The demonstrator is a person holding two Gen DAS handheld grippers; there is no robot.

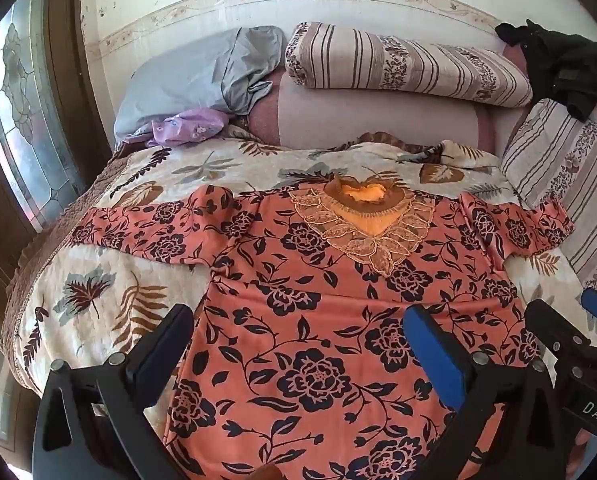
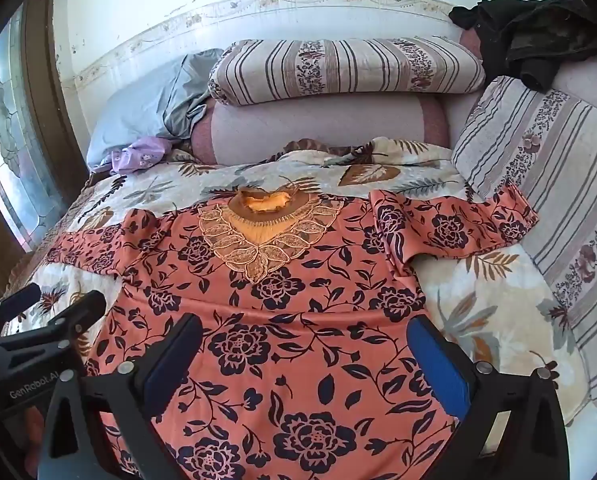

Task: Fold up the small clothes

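Observation:
A salmon-pink top point(image 1: 298, 248) point(image 2: 318, 280) printed with dark flowers lies face up and spread flat on the bed, its embroidered neckline point(image 1: 362, 216) point(image 2: 262, 224) at the far end and both sleeves stretched sideways. My left gripper point(image 1: 298, 328) hovers over the lower left of its body, jaws wide open with nothing between them; it also shows in the right wrist view point(image 2: 62, 298). My right gripper point(image 2: 306, 332) hovers over the lower right of the body, likewise open and holding nothing, and shows in the left wrist view point(image 1: 568, 308). The hem is hidden below both views.
The top lies on a leaf-patterned bedspread point(image 1: 98, 280) point(image 2: 478, 300). At the head of the bed are a striped pillow point(image 1: 398, 64), a grey-blue pillow point(image 1: 202, 76), a lilac cloth point(image 1: 186, 126) and a black garment point(image 1: 566, 64). A striped cushion point(image 2: 558, 200) lines the right side; a window point(image 1: 22, 120) is left.

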